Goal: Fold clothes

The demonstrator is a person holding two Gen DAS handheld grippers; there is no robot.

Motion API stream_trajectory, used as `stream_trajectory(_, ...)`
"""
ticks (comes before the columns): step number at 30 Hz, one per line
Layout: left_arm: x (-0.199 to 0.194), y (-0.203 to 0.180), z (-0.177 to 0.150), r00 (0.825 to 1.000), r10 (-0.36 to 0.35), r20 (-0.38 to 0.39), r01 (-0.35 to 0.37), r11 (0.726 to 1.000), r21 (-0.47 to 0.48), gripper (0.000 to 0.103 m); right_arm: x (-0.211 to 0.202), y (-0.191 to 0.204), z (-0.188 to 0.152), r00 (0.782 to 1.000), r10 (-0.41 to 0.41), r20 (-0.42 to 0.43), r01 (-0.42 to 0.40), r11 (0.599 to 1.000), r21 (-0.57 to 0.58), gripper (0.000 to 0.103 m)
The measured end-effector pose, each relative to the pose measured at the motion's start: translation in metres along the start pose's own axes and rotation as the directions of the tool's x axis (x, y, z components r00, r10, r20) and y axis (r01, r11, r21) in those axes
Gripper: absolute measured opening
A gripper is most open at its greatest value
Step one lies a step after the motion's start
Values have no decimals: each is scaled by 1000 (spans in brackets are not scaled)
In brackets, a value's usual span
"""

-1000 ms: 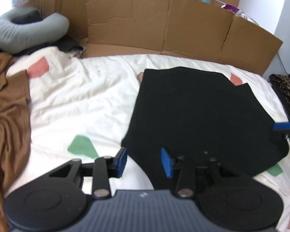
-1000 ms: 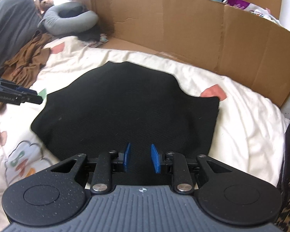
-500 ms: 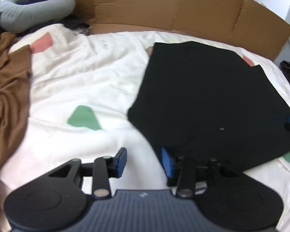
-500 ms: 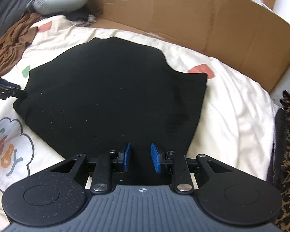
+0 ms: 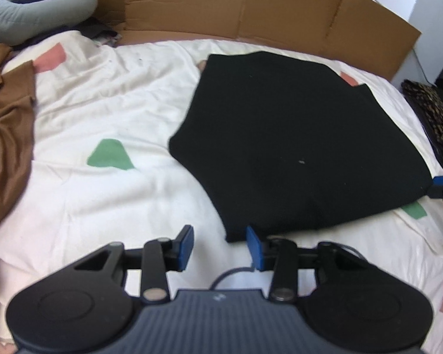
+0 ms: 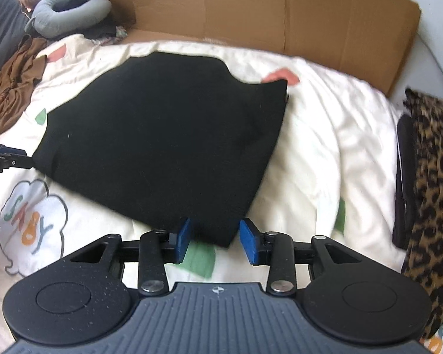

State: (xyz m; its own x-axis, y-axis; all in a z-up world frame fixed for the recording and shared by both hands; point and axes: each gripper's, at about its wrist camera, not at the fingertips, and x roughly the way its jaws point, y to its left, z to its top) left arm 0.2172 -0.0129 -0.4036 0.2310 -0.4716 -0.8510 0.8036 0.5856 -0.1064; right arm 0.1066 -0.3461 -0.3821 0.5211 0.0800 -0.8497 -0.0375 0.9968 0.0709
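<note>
White bedsheet (image 5: 109, 112); black garment (image 5: 295, 147) flat; both tongs apart.

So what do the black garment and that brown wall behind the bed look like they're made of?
Black garment: probably a soft knit or fleece; matte, light-absorbing, with lint specks and rounded folded edges. Brown wall: corrugated cardboard, dull tan, with creased fold lines and a raw cut top edge.

Garment (image 5: 295, 147) flat on bedsheet (image 5: 103, 118) — cardboard (image 5: 251, 6) behind, pillow (image 5: 38, 8) far left

Leopard-print cloth (image 6: 434, 177) — cut off, right edge
</note>
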Motion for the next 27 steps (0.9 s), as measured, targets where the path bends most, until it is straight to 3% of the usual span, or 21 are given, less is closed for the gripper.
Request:
stream_trajectory(5, 11, -6, -4, 1000, -18, -18, 18, 999, 43, 39, 10, 0, -7, 999, 21, -32, -22, 1000, -21, 43)
stream_trajectory(8, 14, -7, -3, 1000, -23, -10, 23, 998, 51, 20, 13, -2, -6, 1000, 21, -21, -22, 999, -37, 40)
stream_trajectory(9, 14, -7, -2, 1000, -25, -8, 26, 998, 52, 9, 13, -2, -5, 1000, 22, -17, -23, 999, -42, 29)
stream_trajectory(11, 12, -6, -1, 1000, -21, 0, 21, 998, 61, 7, 13, -3, -4, 1000, 24, -9, -25, 998, -52, 13)
stream_trajectory(15, 2, -2, 2, 1000, 11, 30, -13, 997, 74, 5, 9, -7, -1, 1000, 24, -5, -25, 998, -60, 4)
stream_trajectory(19, -6, 3, 5, 999, 26, 40, -29, 997, 78, 5, 8, -8, 1, 1000, 11, -10, -11, 999, -49, 3)
stream_trajectory(23, 3, 2, 0, 999, 40, -13, -39, 995, 87, 6, 12, -9, 0, 999, -2, -36, 1, 1000, -27, 4)
stream_trajectory(26, -1, 5, -3, 997, 74, -24, -72, 995, 73, 8, 12, -11, 0, 999, -17, -45, 17, 1000, -11, 11)
stream_trajectory(27, -4, 7, -3, 996, 86, -19, -85, 995, 55, 9, 8, -11, -1, 999, -27, -40, 27, 1000, -6, 22)
